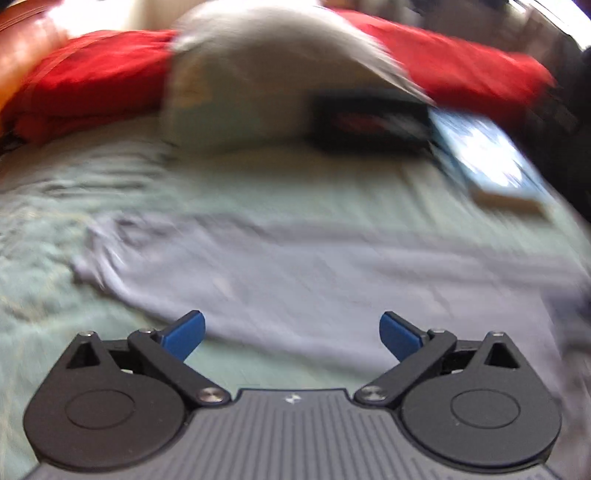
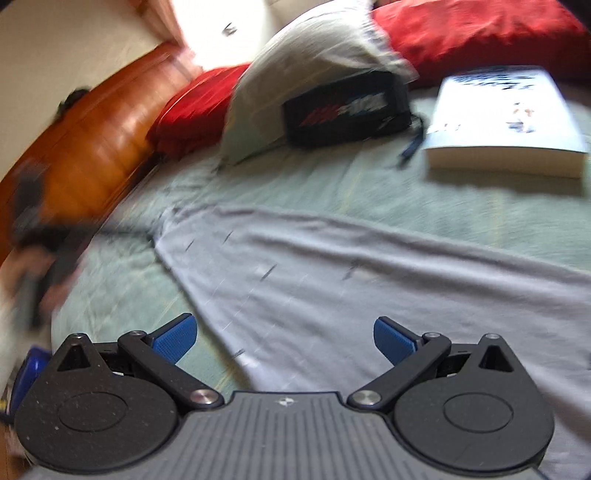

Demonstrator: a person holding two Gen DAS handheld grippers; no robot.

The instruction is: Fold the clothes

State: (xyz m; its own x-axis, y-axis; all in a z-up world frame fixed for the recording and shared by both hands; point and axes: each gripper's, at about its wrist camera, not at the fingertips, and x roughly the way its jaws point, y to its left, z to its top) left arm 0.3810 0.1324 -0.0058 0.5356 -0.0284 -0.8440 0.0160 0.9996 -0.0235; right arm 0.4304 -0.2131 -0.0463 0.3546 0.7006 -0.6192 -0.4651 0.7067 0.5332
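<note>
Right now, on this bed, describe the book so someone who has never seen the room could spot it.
Start at the red pillows along the head of the pale green bedspread. In front of them, right of the black pouch with red and white lettering, lies the thick white-and-blue paperback book. It is the only flat, stiff, rectangular thing there.

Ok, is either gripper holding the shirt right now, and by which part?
Nothing is held. The left gripper and the right gripper both stand open above the light grey garment, which lies flat on the green bedspread, with empty gaps between their blue pads.
</note>
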